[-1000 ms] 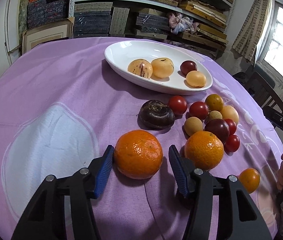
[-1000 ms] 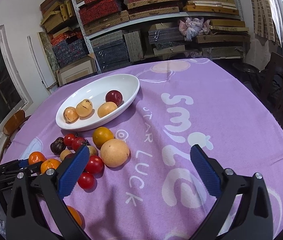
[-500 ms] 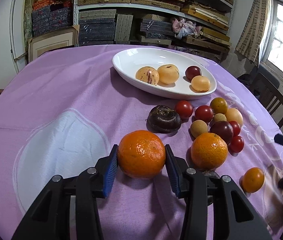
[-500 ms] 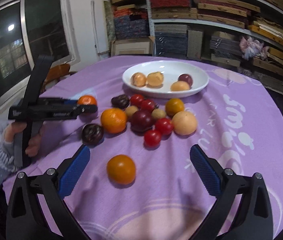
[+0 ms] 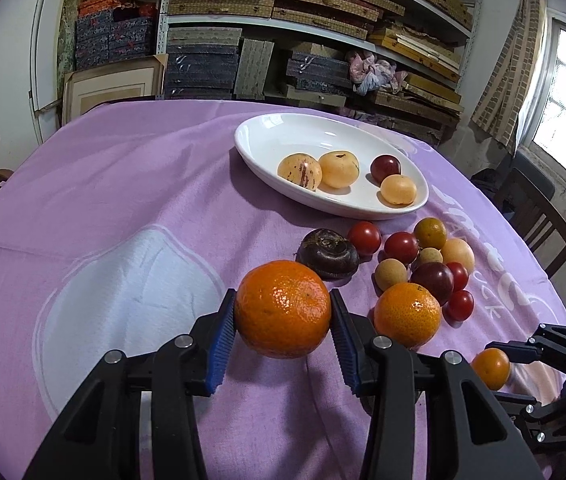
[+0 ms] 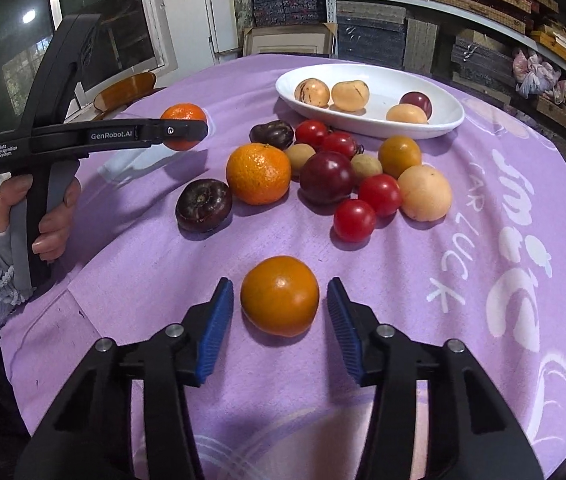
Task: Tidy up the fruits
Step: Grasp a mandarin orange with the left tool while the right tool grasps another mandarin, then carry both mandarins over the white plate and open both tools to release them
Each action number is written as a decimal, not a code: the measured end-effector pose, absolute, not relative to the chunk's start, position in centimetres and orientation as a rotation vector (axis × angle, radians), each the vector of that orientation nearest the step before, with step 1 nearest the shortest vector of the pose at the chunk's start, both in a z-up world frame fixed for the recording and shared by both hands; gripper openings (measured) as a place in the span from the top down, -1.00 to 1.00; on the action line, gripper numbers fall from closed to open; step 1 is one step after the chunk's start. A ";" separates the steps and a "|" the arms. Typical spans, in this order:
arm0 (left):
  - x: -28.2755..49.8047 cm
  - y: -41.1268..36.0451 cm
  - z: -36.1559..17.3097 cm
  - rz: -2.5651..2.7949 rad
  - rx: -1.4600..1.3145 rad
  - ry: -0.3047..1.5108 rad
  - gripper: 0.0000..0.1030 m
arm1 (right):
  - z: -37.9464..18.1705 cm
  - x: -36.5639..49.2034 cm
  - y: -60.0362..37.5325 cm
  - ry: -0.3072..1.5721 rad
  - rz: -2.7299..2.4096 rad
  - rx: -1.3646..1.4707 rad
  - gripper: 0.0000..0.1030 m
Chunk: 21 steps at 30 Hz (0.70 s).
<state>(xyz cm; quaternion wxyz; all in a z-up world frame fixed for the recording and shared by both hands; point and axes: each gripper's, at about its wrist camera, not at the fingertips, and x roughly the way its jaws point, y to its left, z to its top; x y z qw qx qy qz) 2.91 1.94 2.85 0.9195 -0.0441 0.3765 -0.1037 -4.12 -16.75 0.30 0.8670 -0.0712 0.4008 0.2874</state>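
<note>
Here, near to far:
Left gripper [image 5: 283, 320]: clamped on a mandarin [image 5: 283, 309], both blue pads pressed against its sides, fruit lifted clear of the purple tablecloth [image 5: 123, 184].
Right gripper [image 6: 280, 312]: fingers apart, straddling a small orange fruit [image 6: 279, 295]; narrow gaps on either side, pads not touching it; fruit resting on the cloth.
Loose pile: second mandarin [image 6: 258, 173] beside a dark plum [image 6: 326, 177], two dark purple flattened fruits [image 6: 203, 205], red cherry tomatoes [image 6: 354, 220], a pale yellow fruit [image 6: 425, 193], all lying between the right gripper and the dish.
White oval dish [image 6: 439, 120]: beyond the pile, holding four fruits: two pale speckled ones, one yellow-orange, one dark red.
Background: shelves [image 5: 323, 12] stacked with boxes behind the table.
</note>
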 end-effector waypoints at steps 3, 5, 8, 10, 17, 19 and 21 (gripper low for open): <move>2.8 1.7 2.7 -0.213 -0.081 0.779 0.12 | 0.1 -3.8 -16.6 0.856 0.598 -0.152 0.24; 2.8 1.5 2.7 -0.211 -0.074 0.779 0.12 | 0.1 -3.8 -16.5 0.859 0.597 -0.151 0.26; 2.8 1.2 2.6 -0.204 -0.064 0.778 0.12 | 0.1 -3.8 -16.4 0.852 0.591 -0.149 0.27; 2.7 1.2 2.7 -0.194 -0.059 0.772 0.12 | 0.5 -3.8 -16.8 0.829 0.581 -0.128 0.27; 3.8 0.2 3.9 -0.158 -0.015 0.740 0.12 | 3.6 -2.6 -19.7 0.693 0.383 -0.061 0.27; 5.0 -0.5 4.7 -0.167 0.004 0.737 0.12 | 5.3 -1.1 -20.0 0.683 0.355 -0.059 0.27; 6.5 -1.3 5.7 -0.173 0.016 0.721 0.12 | 7.1 0.7 -20.0 0.666 0.345 -0.048 0.27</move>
